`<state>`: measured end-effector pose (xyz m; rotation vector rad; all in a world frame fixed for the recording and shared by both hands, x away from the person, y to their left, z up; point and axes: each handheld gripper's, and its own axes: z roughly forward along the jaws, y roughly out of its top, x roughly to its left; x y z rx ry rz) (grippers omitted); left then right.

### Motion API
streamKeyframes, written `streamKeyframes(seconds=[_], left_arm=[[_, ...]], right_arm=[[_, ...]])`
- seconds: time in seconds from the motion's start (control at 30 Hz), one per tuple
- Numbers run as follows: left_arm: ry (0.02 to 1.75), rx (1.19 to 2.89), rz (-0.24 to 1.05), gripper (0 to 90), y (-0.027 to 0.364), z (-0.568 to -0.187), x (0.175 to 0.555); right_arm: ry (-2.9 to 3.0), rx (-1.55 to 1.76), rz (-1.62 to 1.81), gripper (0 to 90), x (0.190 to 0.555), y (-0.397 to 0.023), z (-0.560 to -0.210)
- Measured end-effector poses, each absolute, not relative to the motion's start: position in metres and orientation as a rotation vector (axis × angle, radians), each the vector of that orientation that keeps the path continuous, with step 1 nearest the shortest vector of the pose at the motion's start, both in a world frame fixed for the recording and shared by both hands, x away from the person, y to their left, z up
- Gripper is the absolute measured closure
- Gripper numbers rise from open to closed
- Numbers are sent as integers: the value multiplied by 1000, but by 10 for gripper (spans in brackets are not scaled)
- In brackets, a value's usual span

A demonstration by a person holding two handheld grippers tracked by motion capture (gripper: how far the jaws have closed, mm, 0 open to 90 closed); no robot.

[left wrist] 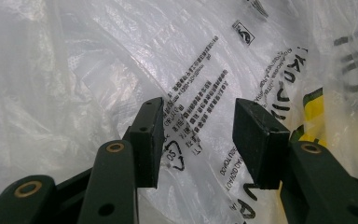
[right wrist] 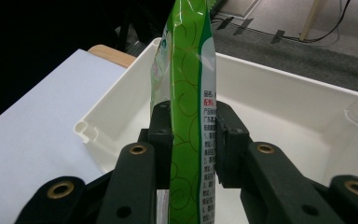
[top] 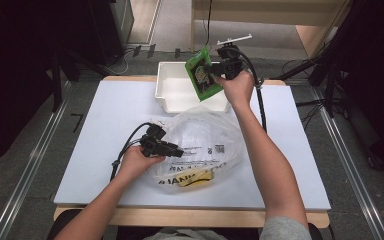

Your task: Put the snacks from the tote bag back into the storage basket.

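Plastic bag [top: 200, 145] mid-table [top: 95, 150], tray [top: 167, 92] just behind it, packet [top: 203, 75] above tray

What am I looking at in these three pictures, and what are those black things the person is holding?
A person sits at a white table with a hand-held grasping tool in each hand. One picture looks down from above; the other two come from small cameras riding on each tool. The right tool is shut on a green snack packet, held above a white bin. The left tool is open, its jaws apart against a clear plastic bag that lies on the table with something yellow inside.
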<state>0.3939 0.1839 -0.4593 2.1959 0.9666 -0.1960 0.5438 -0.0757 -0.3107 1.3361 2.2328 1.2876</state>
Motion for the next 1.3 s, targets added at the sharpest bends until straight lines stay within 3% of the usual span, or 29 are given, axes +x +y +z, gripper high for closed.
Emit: streamKeyframes(seconds=[1.3], left_arm=[[938, 2161, -173, 551, 188, -448, 391]], right_arm=[[2170, 1453, 1219, 737, 603, -62, -325]])
